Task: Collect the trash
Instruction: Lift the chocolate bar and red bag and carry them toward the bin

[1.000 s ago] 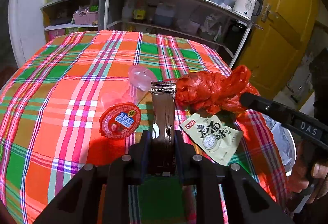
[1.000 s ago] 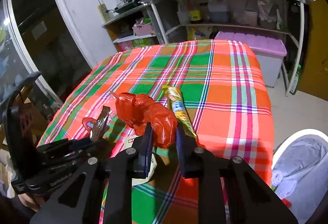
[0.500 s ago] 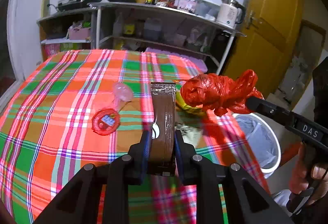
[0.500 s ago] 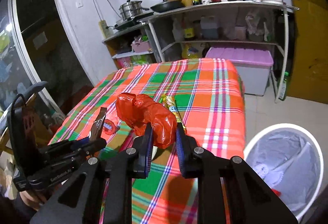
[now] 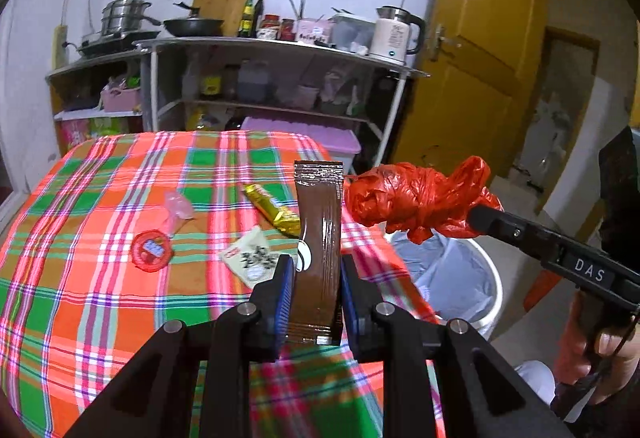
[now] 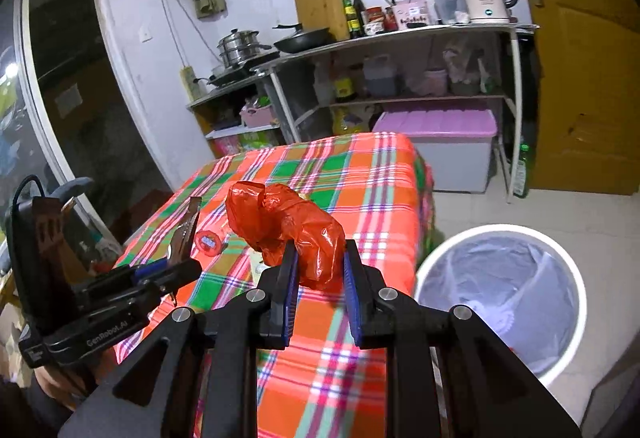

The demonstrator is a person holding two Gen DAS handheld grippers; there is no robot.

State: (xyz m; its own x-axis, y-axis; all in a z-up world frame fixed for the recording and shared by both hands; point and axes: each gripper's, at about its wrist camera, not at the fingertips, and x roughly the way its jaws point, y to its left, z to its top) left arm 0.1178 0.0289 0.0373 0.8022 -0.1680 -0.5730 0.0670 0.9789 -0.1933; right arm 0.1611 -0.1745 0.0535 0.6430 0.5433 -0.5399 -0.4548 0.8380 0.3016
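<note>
While both hands carry trash clear of the table point(image 5: 120, 310), each gripper is clamped on one piece. The left gripper point(image 5: 316, 278) pinches a brown sachet point(image 5: 319, 222) by its lower end, so the flat strip stands up between the pads and nothing drags over the cloth. The right gripper point(image 6: 320, 270) squeezes a knot of a crumpled red bag point(image 6: 280, 222); most of the bag bulges out ahead of the fingers, a grip that suits soft, springy plastic. Both point toward the white bin point(image 6: 500, 238) lined with a pale bag, which stands on the floor just beside the table's corner, so the hold looks meant for a carry and a drop.

On the table lie a gold wrapper point(image 5: 272, 207), a pale printed packet point(image 5: 252, 258), a red round lid point(image 5: 152, 252) and a clear pink cup point(image 5: 178, 207).

Compared with a second ago, both grippers have risen and swung off toward the table's corner. The bin, then only a sliver at the picture's edge, now shows its whole mouth in the right view and sits below the red bag in the left view. The left-behind pieces look smaller and farther off. Neither grip has changed, and nothing has slipped.
</note>
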